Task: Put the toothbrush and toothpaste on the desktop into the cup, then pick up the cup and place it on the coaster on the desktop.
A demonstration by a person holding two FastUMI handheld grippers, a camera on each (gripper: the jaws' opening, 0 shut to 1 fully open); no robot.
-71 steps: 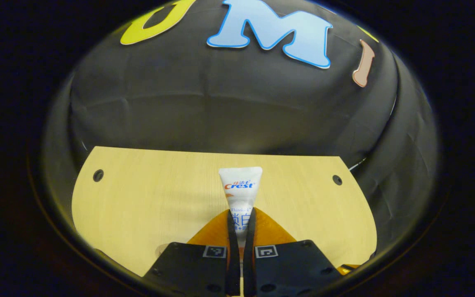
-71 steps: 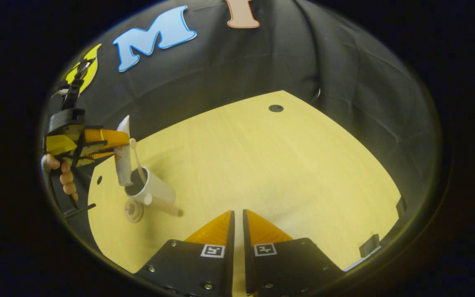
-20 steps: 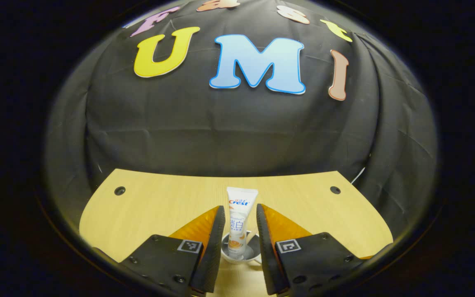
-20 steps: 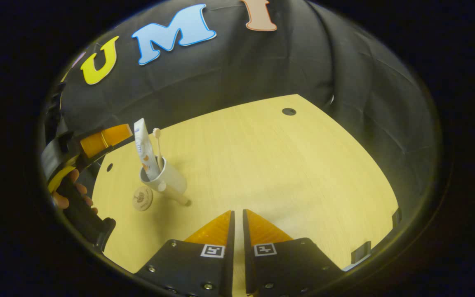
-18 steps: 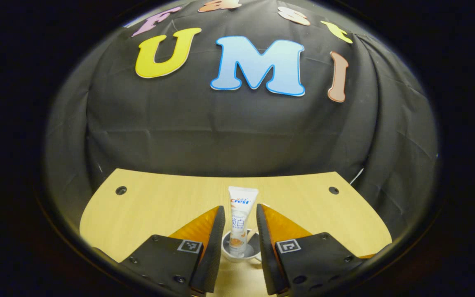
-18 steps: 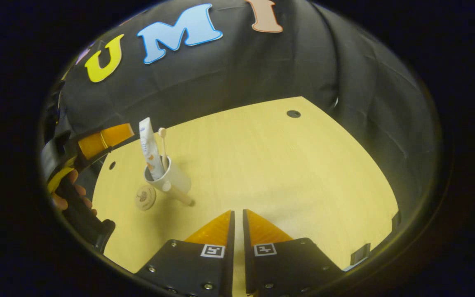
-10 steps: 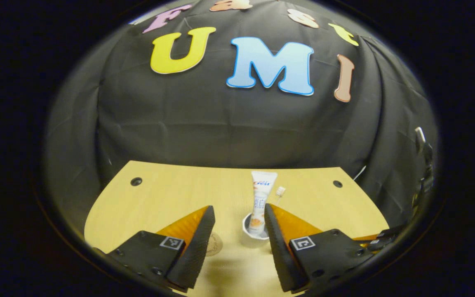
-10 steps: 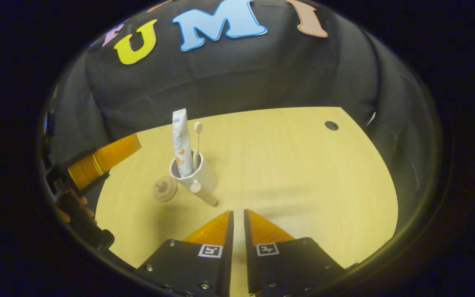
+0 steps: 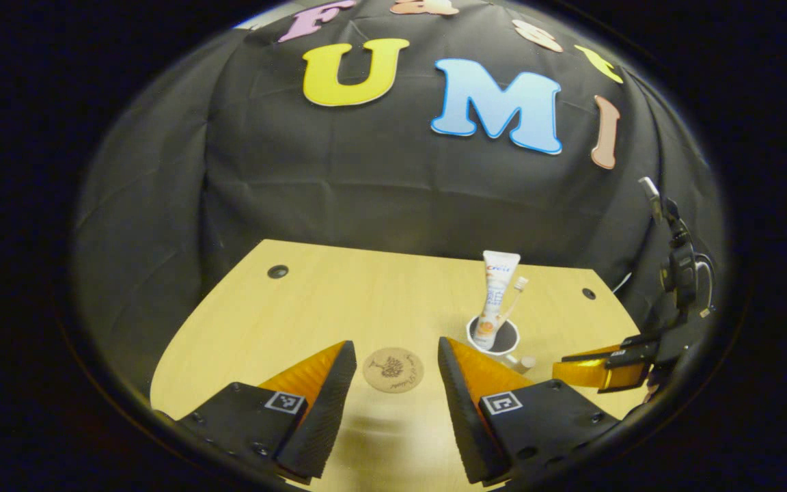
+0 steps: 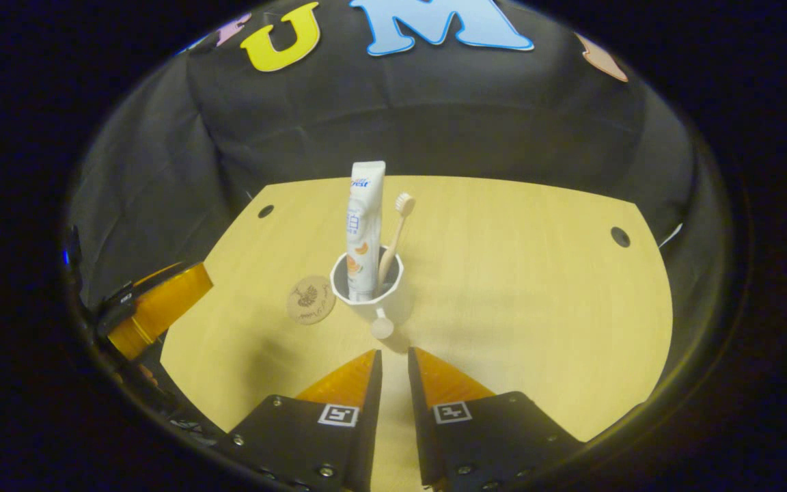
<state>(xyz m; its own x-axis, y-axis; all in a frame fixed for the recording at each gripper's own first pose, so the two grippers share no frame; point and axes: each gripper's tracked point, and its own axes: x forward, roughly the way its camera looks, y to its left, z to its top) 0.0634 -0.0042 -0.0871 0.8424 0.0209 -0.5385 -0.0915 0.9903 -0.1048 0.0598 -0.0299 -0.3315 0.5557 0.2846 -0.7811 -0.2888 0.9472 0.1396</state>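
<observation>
A white cup (image 10: 397, 295) stands upright on the wooden desktop (image 10: 537, 287). A toothpaste tube (image 10: 364, 219) and a toothbrush (image 10: 397, 232) stand in it. The cup's handle (image 10: 382, 330) points at my right gripper (image 10: 393, 354), which sits just short of it with its jaws almost together and nothing between them. The round cork coaster (image 10: 311, 299) lies bare, just left of the cup. In the left gripper view, my left gripper (image 9: 393, 352) is open, with the coaster (image 9: 393, 370) a little beyond its tips. The cup (image 9: 492, 336) stands to its right.
Small dark holes (image 10: 619, 237) mark the desktop's far corners. The black cloth wall rises behind the desk. One finger of the left gripper (image 10: 161, 304) shows at the desk's left edge. In the left gripper view, the right gripper (image 9: 598, 372) is low at the right.
My left gripper let the toothpaste go into the cup, opened, and drew back to the left. My right gripper swung round so the cup is now straight ahead and closer.
</observation>
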